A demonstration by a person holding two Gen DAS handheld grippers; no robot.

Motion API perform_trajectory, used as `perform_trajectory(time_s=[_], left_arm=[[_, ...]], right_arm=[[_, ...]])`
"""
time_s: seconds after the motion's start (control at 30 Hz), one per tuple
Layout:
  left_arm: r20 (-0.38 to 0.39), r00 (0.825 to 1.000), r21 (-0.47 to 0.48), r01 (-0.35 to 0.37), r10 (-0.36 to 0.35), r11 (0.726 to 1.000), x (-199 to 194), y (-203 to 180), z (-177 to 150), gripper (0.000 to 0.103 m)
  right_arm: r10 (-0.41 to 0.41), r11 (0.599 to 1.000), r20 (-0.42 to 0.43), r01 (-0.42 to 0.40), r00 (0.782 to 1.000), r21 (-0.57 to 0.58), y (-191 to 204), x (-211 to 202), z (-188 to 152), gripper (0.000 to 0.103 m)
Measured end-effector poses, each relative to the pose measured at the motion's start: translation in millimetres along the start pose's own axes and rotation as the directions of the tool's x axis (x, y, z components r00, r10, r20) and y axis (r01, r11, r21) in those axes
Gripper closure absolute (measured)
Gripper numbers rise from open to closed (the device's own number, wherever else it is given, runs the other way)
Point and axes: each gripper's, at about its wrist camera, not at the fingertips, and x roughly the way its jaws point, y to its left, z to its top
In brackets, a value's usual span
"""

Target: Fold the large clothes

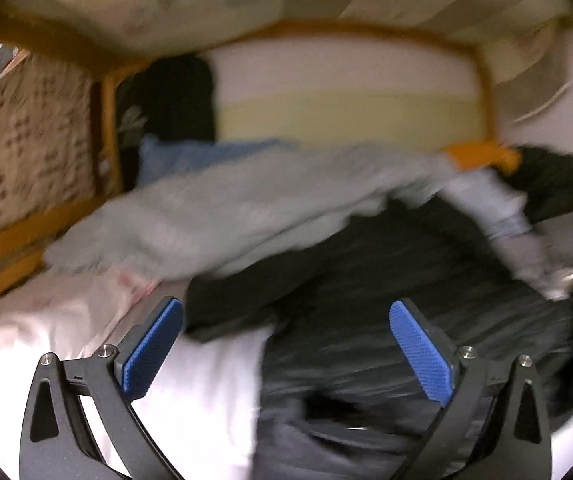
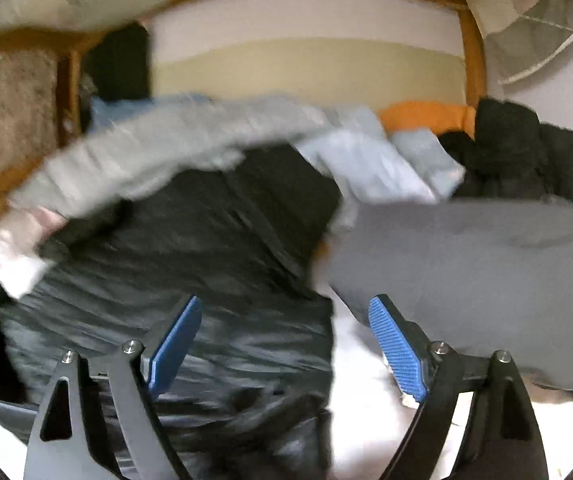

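Looking along your left gripper, you have both blue pads spread wide with nothing pinched between them; the black shiny garment lies beyond and beneath the gap, running from the middle toward 4 o'clock over the white bedding. A pale grey garment stretches across the view from 9 o'clock toward 2 o'clock, blurred, overlapping the black one's far edge. Behind it at 10 o'clock sits a light blue cloth, and an orange wooden frame borders the bed at 8 o'clock.

Your right gripper also stands wide apart and grips nothing. Between and beyond its fingers the black shiny garment fills the lower left, from the centre to 7 o'clock. The pale grey garment arcs over it from 9 o'clock to 12 o'clock. A darker grey cloth lies at 3 o'clock, just past the right-hand pad, and you cannot tell whether it touches that pad. Light blue folded pieces rest at 1 o'clock, with a black heap at 2 o'clock.
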Motion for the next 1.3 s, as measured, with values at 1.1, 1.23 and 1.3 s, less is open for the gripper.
perform_trajectory(time_s=[1.1,1.23,1.3], left_arm=[[-0.558,0.83,-0.056,-0.041,0.002,0.998,110,-23,-100,0.0],[-0.363,0.928,-0.14,0.035,-0.084,0.99,85,13,-73,0.0],[-0.334,0.938,-0.158,0.036,-0.088,0.987,88,23,-63,0.0]], right_arm=[[-0.131,0.984,-0.286,0.09,0.949,-0.152,42,63,-67,0.009],[-0.088,0.992,-0.165,0.07,0.982,-0.109,22,31,-50,0.009],[-0.172,0.981,-0.109,0.161,0.979,-0.107,12,21,-39,0.009]])
